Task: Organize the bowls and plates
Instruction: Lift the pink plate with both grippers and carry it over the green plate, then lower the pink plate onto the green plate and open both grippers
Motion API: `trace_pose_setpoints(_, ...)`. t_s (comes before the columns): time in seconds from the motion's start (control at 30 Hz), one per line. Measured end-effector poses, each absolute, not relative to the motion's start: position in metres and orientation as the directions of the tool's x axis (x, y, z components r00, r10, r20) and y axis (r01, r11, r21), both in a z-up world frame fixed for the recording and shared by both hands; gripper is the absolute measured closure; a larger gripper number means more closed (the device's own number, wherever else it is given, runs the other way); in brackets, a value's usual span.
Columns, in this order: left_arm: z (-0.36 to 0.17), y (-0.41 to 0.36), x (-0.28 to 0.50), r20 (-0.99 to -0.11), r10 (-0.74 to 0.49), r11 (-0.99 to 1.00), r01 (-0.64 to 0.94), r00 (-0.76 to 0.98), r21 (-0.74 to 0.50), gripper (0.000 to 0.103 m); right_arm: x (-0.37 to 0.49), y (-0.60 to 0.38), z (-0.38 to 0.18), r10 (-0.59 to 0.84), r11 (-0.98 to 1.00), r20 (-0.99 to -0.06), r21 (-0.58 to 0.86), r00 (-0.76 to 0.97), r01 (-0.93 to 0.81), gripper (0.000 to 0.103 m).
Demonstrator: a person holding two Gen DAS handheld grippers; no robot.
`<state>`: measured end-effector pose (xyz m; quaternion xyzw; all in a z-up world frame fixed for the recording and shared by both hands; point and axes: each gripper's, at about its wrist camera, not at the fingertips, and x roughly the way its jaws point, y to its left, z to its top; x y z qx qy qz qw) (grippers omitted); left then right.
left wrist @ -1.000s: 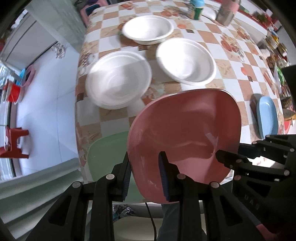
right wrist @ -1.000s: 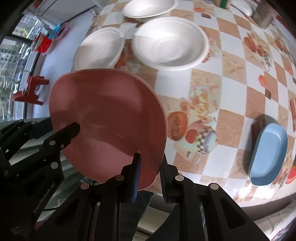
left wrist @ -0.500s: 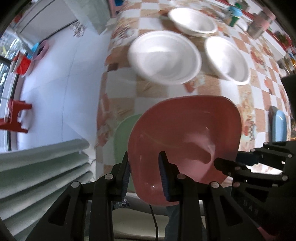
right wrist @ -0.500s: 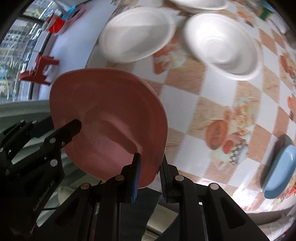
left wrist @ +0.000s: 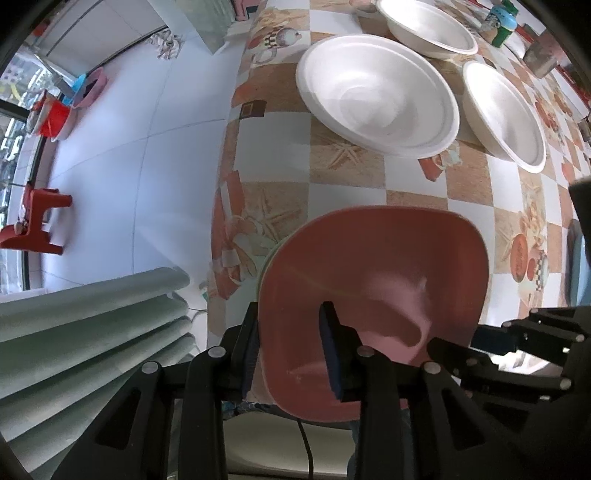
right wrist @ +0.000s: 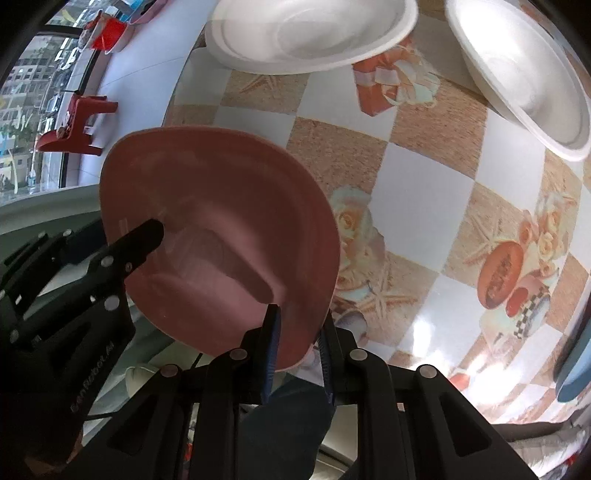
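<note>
A pink square plate (left wrist: 373, 295) is held at the table's near edge by both grippers. My left gripper (left wrist: 291, 347) is shut on its left rim; my right gripper (right wrist: 297, 347) is shut on its right rim (right wrist: 221, 240). The pink plate lies over a pale green plate, of which only a thin rim (left wrist: 266, 263) shows. Three white bowls stand beyond: a near-left one (left wrist: 376, 92), a right one (left wrist: 504, 114) and a far one (left wrist: 428, 26). A blue dish (right wrist: 576, 365) lies at the right edge.
The table has a checkered patterned cloth (left wrist: 343, 184); its left edge drops to a white tiled floor (left wrist: 129, 147). A red stool (left wrist: 33, 218) stands on the floor. A green cup (left wrist: 502, 22) and a metal tin (left wrist: 543, 59) stand at the far side.
Both grippers have carried the pink plate left and down toward the table's near corner. It now covers almost all of the green plate. The bowls look closer.
</note>
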<state>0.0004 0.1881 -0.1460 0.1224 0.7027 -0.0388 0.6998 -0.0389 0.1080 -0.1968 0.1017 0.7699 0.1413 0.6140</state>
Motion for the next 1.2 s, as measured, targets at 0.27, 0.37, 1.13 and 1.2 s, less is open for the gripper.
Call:
trace_pose_setpoints(0.27,-0.142,0.188,-0.01,-0.99,0.141,0.964,0.227,0.022,0.142,0.028,-0.043,0.092,-0.193,0.331,0.94,-0.918,0.341,-0.219,-0.009,0.06)
trace_pose_setpoints(0.37,-0.135,0.185,-0.015,-0.995,0.101,0.969,0.225,0.02,0.103,0.025,-0.045,0.074,-0.185,0.318,0.947,-0.93,0.322,-0.183,0.009,0.027)
trace_pose_setpoints(1.13,-0.12,0.015,-0.029,-1.0,0.002,0.85,0.526,-0.023,-0.011,0.023,-0.101,-0.083,-0.165,0.346,0.885,-0.937,0.308,-0.05,0.35,0.0)
trace_pose_setpoints(1.2,-0.121,-0.001,-0.032,-1.0,0.001,0.832,0.555,-0.027,-0.015,0.023,-0.11,-0.101,-0.163,0.341,0.873,-0.939,0.302,-0.038,0.384,0.0)
